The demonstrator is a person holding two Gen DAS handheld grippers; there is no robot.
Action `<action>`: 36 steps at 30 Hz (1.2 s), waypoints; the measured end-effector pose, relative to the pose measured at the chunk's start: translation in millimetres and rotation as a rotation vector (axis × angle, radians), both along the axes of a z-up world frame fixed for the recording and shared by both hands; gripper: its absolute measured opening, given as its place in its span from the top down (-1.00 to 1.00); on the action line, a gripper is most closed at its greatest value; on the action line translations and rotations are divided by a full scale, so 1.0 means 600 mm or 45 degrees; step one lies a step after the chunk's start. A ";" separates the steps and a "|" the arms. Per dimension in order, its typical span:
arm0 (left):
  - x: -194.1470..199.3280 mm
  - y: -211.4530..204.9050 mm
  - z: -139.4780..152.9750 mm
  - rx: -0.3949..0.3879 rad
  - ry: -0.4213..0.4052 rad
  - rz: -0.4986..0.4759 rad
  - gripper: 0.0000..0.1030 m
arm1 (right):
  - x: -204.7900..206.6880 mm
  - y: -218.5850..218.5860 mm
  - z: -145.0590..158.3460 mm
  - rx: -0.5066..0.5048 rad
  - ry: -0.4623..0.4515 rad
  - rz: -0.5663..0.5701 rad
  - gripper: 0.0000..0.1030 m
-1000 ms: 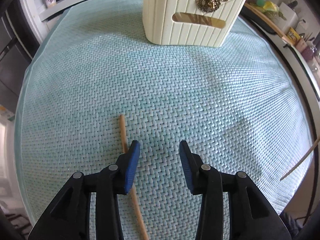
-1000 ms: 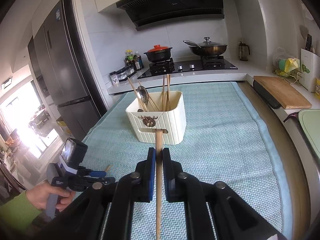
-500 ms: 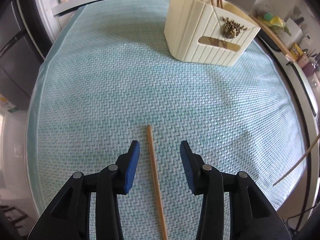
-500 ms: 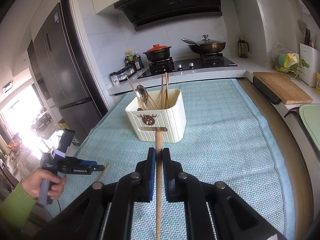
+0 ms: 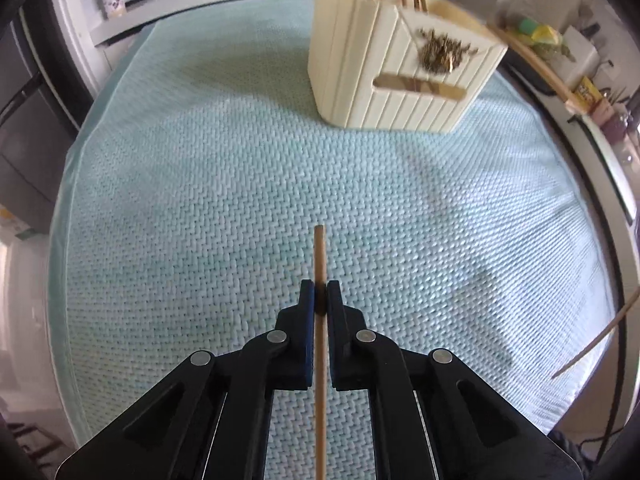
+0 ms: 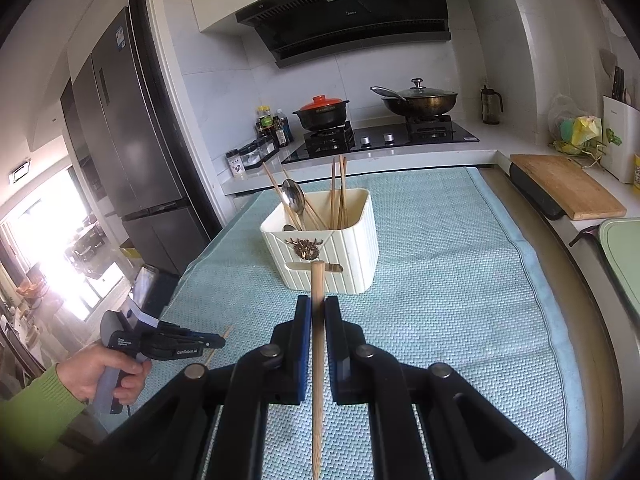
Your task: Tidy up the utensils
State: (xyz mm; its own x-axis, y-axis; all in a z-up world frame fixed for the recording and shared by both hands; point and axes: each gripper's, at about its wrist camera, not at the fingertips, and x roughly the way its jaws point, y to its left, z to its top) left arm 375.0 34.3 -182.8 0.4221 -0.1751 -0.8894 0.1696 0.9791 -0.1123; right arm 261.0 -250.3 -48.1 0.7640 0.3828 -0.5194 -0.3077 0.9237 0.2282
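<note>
A cream ribbed utensil holder (image 5: 404,68) (image 6: 326,252) stands on the teal mat and holds a metal spoon (image 6: 294,200) and several wooden chopsticks. My left gripper (image 5: 320,290) is shut on a wooden chopstick (image 5: 319,256) low over the mat, well short of the holder. It also shows in the right wrist view (image 6: 218,342) at the mat's left edge. My right gripper (image 6: 318,306) is shut on another wooden chopstick (image 6: 317,292), which points at the holder from above the mat; its far end shows in the left wrist view (image 5: 592,344).
The teal woven mat (image 6: 460,280) covers the counter. A wooden cutting board (image 6: 564,186) lies at the right. A stove with a red-lidded pot (image 6: 322,114) and a wok (image 6: 418,98) stands behind. A fridge (image 6: 128,140) is at the left.
My left gripper has lined up over the chopstick on the mat and shut on it. The right gripper has kept its chopstick and barely moved.
</note>
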 end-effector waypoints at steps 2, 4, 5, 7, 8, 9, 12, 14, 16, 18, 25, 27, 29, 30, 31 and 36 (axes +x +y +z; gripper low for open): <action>-0.014 0.012 0.041 -0.048 -0.081 0.024 0.94 | 0.000 0.001 0.008 -0.002 -0.015 0.004 0.86; -0.030 0.022 0.085 -0.091 -0.174 0.039 0.94 | 0.003 0.004 0.017 -0.004 -0.029 0.011 0.86; -0.029 0.029 0.109 -0.105 -0.223 0.045 0.94 | 0.005 0.006 0.022 -0.003 -0.038 0.014 0.86; -0.037 0.033 0.150 -0.133 -0.312 0.059 0.94 | 0.009 0.011 0.033 -0.003 -0.060 0.021 0.86; -0.040 0.036 0.169 -0.153 -0.354 0.065 0.94 | 0.011 0.014 0.039 -0.007 -0.073 0.024 0.86; -0.030 0.041 0.187 -0.173 -0.391 0.068 0.94 | 0.014 0.017 0.045 -0.011 -0.088 0.026 0.86; -0.033 0.034 0.222 -0.213 -0.490 0.074 0.94 | 0.025 0.026 0.064 -0.022 -0.132 0.024 0.86; -0.028 0.028 0.242 -0.232 -0.551 0.078 0.94 | 0.036 0.029 0.077 -0.016 -0.155 0.022 0.86; -0.025 0.020 0.263 -0.255 -0.598 0.079 0.94 | 0.047 0.033 0.092 -0.015 -0.192 0.013 0.86; -0.012 0.020 0.286 -0.279 -0.631 0.081 0.94 | 0.063 0.038 0.110 -0.005 -0.234 0.015 0.86; 0.061 0.007 0.370 -0.315 -0.768 0.074 0.94 | 0.166 0.064 0.171 0.028 -0.363 0.016 0.86; 0.088 0.004 0.389 -0.323 -0.801 0.080 0.94 | 0.202 0.073 0.183 0.038 -0.395 0.003 0.86; 0.115 0.001 0.399 -0.326 -0.822 0.090 0.94 | 0.236 0.079 0.194 0.051 -0.438 -0.011 0.86; 0.129 0.001 0.402 -0.331 -0.830 0.097 0.94 | 0.249 0.081 0.198 0.055 -0.462 -0.020 0.86; 0.142 0.000 0.400 -0.334 -0.836 0.104 0.94 | 0.262 0.083 0.200 0.061 -0.486 -0.028 0.86; 0.211 -0.004 0.374 -0.345 -0.834 0.149 0.94 | 0.331 0.096 0.183 0.069 -0.506 -0.033 0.86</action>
State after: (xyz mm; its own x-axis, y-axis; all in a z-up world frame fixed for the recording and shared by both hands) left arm 501.6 31.9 41.7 0.8839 -0.2748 -0.3784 0.1809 0.9471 -0.2651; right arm 459.6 -192.9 62.0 0.9112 0.3793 -0.1606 -0.3583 0.9223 0.1449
